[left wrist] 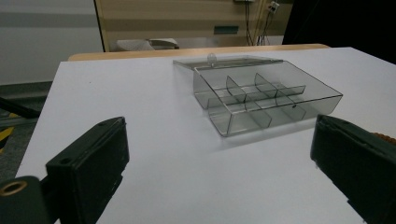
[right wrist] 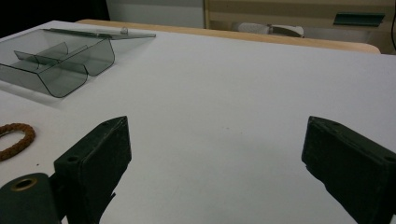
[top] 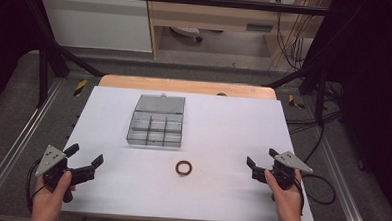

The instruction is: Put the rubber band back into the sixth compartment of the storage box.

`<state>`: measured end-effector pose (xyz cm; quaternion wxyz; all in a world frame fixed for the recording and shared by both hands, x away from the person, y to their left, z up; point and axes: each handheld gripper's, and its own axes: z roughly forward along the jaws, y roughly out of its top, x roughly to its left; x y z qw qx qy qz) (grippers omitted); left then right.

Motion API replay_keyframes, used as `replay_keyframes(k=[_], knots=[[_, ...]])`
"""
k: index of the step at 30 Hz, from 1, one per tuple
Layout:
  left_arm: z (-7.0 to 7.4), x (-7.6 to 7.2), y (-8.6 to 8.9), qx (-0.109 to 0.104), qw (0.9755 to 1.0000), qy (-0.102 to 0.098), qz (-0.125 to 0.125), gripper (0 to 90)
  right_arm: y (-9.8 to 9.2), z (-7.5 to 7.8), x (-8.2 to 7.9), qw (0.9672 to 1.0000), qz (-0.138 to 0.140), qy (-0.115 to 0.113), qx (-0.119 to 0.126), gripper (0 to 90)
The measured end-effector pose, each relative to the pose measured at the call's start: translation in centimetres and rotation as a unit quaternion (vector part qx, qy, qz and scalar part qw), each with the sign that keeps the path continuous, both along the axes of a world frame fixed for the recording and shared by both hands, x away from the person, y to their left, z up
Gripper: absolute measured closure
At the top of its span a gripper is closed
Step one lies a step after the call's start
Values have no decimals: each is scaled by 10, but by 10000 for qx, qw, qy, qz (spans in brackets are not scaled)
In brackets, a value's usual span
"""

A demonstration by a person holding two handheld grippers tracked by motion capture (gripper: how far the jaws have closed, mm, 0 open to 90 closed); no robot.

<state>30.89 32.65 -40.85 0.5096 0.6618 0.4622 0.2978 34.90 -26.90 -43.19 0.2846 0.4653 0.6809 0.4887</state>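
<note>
A clear grey compartment box (top: 156, 126) with its lid laid open behind it stands on the white mat (top: 218, 121), left of centre; it is also in the left gripper view (left wrist: 261, 100) and the right gripper view (right wrist: 56, 60). A brown braided ring (top: 184, 167) lies flat on the mat in front of the box, and its edge shows at the left of the right gripper view (right wrist: 16, 140). My left gripper (top: 84, 155) rests at the mat's near left edge, jaws open and empty. My right gripper (top: 262, 159) sits at the near right, jaws wide open with nothing between them.
The mat lies on a wooden table (top: 185, 85) inside a black frame with metal rails (top: 12, 147) at both sides. Cables (top: 320, 188) trail at the right. A cabinet and shelving stand beyond the table's far edge.
</note>
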Motion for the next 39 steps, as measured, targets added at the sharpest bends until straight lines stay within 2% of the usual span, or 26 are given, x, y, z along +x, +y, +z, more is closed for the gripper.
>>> replay_keyframes(k=[5, 8, 16, 18, 21, 24, 25, 27, 30, 39], knots=[[0, 1, 0, 14, 10000, -7, -16, 46, 5, 4, -1, 10000, 40, -2, -36, 55], [-1, 0, 1, 7, 10000, 30, -20, 46, 12, 8, 1, 9998, 75, -9, -159, 44], [-2, 0, -2, 69, 9999, 66, -132, 46, 21, 28, 19, 9996, -38, -58, -275, 41], [-3, 0, -3, 78, 9998, 62, -145, 46, 26, 33, 23, 9998, -63, -104, -158, 45], [-3, 1, -4, 71, 9999, 81, -134, 46, 34, 40, 27, 9997, -79, -123, -212, 52], [-4, 1, -4, 49, 9999, 92, -137, 46, 40, 42, 27, 9996, 15, -200, -193, 48], [-4, 1, -3, 41, 9998, 94, -143, 46, 44, 41, 25, 9997, 35, -223, -26, 72], [-2, 1, -4, 50, 9998, 58, -167, 47, 49, 41, 23, 9998, 157, -153, -14, 53], [-1, 0, -4, 34, 9998, 35, -173, 46, 55, 43, 19, 9995, 252, -177, 42, 67], [-2, 0, -4, 33, 9997, 88, -218, 45, 79, 44, 16, 9980, 589, -203, -98, 45]])
